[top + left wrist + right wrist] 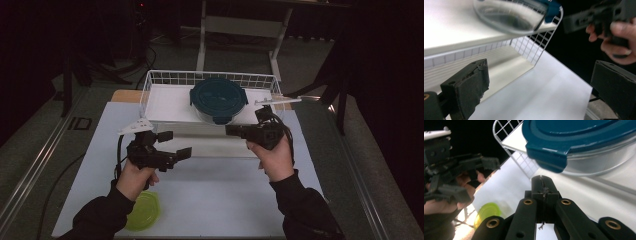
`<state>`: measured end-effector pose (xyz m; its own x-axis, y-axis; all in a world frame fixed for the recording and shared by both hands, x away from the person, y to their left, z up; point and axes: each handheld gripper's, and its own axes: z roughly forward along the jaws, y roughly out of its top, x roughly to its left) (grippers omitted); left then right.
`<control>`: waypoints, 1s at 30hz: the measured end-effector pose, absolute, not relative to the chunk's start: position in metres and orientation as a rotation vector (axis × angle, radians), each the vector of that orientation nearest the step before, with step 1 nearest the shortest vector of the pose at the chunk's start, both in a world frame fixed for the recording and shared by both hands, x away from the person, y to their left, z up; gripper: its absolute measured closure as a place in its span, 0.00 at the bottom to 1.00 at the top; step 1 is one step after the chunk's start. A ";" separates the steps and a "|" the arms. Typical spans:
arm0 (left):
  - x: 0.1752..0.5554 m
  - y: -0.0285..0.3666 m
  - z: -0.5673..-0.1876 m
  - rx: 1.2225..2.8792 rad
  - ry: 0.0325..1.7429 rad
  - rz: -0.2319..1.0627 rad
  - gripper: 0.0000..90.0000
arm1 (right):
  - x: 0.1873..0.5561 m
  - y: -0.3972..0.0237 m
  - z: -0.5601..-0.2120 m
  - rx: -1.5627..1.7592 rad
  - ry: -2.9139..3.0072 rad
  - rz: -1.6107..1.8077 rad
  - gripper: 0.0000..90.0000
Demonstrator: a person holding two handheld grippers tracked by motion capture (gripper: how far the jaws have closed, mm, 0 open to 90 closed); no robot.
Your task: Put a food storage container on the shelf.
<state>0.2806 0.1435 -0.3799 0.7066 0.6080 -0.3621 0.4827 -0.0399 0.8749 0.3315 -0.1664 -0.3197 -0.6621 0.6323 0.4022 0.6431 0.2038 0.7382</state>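
Right gripper (231, 131) jaws shut, empty, near blue-lidded container (218, 99); left gripper (176, 144) wide open, empty.

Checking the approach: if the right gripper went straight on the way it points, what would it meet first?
Probably the blue lid's tab: the right gripper, jaws shut, aims just under it, so it may meet the clear container instead; depth is unclear.

The high view is reading dim; surroundings are falling into near black, with only the table (210, 195) and basket (150, 85) catching light. In the left gripper view, the bowl (509, 17) is blurring and the white surface is glaring. Near jaws are showing soft.
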 end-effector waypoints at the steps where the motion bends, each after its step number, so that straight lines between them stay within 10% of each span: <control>1: 0.280 0.143 -0.382 1.684 0.883 0.130 0.01 | 0.334 -0.165 -0.320 -1.293 -2.430 -1.499 1.00; 30: 0.276 0.141 -0.397 1.745 0.854 0.149 0.01 | 0.372 -0.148 -0.323 -1.374 -2.393 -1.490 0.99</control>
<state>0.2762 0.1414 -0.3975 0.7292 0.6080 -0.3140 0.4662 -0.1055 0.8784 0.3722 -0.1477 -0.3226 -0.6160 0.6662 0.4204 0.6711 0.1644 0.7229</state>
